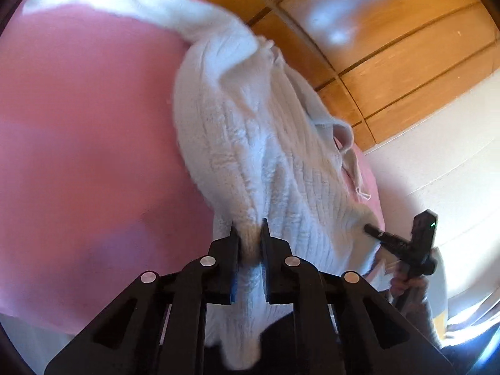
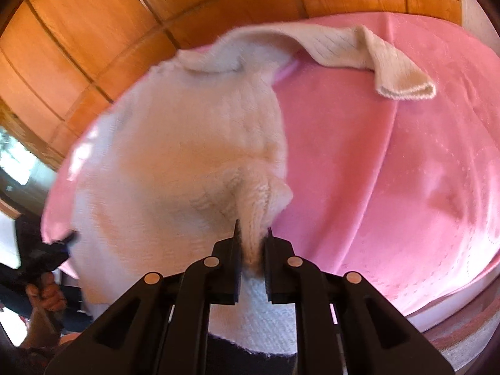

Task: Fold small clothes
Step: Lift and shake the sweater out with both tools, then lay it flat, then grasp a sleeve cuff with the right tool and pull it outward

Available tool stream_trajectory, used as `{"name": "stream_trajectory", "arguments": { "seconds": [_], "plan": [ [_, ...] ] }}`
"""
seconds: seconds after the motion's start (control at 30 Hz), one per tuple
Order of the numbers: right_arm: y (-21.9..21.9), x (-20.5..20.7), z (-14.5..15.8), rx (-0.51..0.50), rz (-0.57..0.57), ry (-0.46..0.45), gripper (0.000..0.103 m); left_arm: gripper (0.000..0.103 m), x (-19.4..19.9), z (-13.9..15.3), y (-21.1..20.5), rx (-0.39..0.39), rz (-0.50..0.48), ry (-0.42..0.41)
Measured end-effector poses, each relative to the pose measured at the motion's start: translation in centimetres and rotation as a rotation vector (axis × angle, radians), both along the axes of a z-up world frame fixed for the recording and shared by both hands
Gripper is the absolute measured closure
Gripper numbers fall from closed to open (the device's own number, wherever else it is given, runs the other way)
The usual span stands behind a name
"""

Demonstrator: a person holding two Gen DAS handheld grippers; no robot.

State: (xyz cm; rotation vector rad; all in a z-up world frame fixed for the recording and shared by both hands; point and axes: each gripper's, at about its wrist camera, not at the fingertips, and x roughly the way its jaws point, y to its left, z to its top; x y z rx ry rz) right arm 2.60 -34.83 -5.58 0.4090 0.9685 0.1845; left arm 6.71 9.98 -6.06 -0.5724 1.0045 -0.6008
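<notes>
I am working over a pink cloth (image 2: 390, 162) that is covering the table, with a wooden floor (image 2: 93, 31) showing beyond it. A white knit sweater (image 1: 250, 131) is lying partly on the cloth and partly hanging from both my tongs, its near edge lifted toward me. One sleeve (image 2: 359, 53) is trailing out flat across the pink, its cuff lying folded over at the end.

My left tongs (image 1: 249, 228) are pinching a bunched fold of the sweater's hem, the jaws drawn narrow on the knit, and the fabric is drooping down between the fingers. My right tongs (image 2: 252, 231) are likewise clamping a gathered tuft of the hem, jaws nearly together on it. Each wrist view is catching the other tongs at the sweater's far edge, gripped in my hand (image 2: 47, 293).
</notes>
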Motion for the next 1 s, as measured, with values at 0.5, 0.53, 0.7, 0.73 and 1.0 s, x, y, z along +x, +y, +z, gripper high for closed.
{"name": "stream_trajectory", "arguments": {
  "seconds": [0.5,0.53,0.7,0.73,1.0],
  "plan": [
    [-2.7,0.6,-1.8,-0.122,-0.117,0.066,0.06,0.061,1.9,3.5,2.6,0.3,0.218,-0.008],
    [-3.6,1.1,-1.3,-0.158,-0.156,0.048,0.06,0.061,2.1,3.9,1.8,0.307,0.212,-0.04],
    [-6.6,4.1,-0.9,-0.384,-0.295,-0.025,0.057,0.051,4.9,4.2,-6.3,0.348,0.089,-0.141],
    [-6.9,4.9,-1.2,-0.425,-0.301,-0.035,0.056,0.051,5.4,4.2,-7.5,0.36,0.071,-0.155],
    [-8.7,11.4,-4.4,-0.721,-0.28,-0.034,0.075,0.051,10.0,1.6,-15.0,0.398,-0.022,-0.157]
  ]
}}
